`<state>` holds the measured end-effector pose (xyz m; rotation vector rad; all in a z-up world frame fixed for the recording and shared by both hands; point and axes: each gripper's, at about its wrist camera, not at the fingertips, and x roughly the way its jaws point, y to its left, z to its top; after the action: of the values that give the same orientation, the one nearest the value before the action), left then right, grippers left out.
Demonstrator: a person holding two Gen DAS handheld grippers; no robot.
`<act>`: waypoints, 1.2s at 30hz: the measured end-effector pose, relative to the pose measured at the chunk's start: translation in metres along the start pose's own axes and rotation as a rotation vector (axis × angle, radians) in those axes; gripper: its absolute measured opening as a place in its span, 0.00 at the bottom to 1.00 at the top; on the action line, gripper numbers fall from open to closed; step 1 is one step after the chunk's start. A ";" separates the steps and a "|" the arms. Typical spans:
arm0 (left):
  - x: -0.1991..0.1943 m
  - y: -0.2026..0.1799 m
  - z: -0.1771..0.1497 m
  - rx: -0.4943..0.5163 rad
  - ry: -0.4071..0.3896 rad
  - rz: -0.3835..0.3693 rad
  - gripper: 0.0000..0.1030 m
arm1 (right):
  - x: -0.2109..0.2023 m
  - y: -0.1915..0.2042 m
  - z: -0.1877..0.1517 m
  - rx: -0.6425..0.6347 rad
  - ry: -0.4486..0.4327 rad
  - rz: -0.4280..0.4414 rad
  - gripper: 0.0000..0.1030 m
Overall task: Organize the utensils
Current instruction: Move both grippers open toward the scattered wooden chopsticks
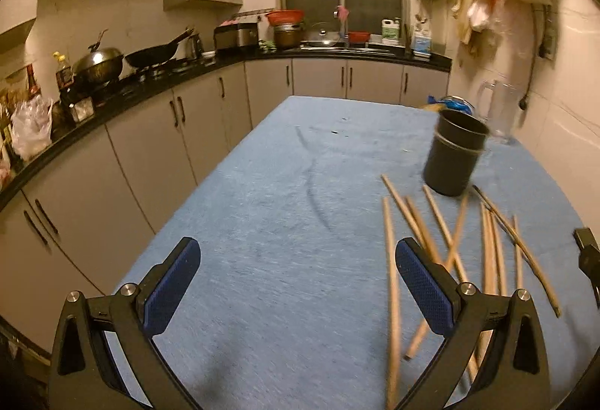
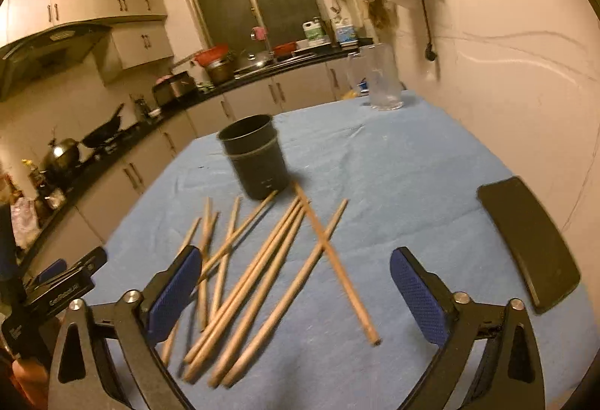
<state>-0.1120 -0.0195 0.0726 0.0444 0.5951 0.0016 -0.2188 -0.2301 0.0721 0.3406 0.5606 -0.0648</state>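
Several wooden chopsticks (image 2: 262,282) lie scattered on the blue tablecloth (image 2: 393,185), in front of an upright black holder cup (image 2: 255,155). My right gripper (image 2: 296,282) hangs above the near ends of the chopsticks, jaws wide apart, nothing between the blue pads. In the left wrist view the same chopsticks (image 1: 450,245) and cup (image 1: 455,151) lie to the right. My left gripper (image 1: 296,275) is open over bare cloth (image 1: 281,185), left of the pile, its right finger overlapping some sticks in the picture. The left gripper's body (image 2: 63,282) shows at the right wrist view's left edge.
A black phone (image 2: 528,241) lies on the cloth at the right. A clear plastic jug (image 2: 378,80) stands at the table's far end by the wall. A kitchen counter (image 1: 112,102) with woks and cabinets runs along the left and back.
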 end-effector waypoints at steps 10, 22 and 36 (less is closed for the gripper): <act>-0.015 -0.030 -0.011 0.067 0.024 -0.024 1.00 | -0.016 -0.009 -0.006 -0.025 -0.027 0.009 0.94; -0.015 -0.032 -0.012 0.073 0.032 -0.019 1.00 | -0.021 -0.011 -0.008 -0.027 -0.029 0.018 0.94; -0.015 -0.034 -0.014 0.071 0.039 -0.018 1.00 | -0.020 -0.012 -0.010 -0.026 -0.009 0.012 0.90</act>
<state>-0.1324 -0.0530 0.0677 0.1078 0.6340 -0.0366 -0.2422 -0.2389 0.0712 0.3176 0.5500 -0.0477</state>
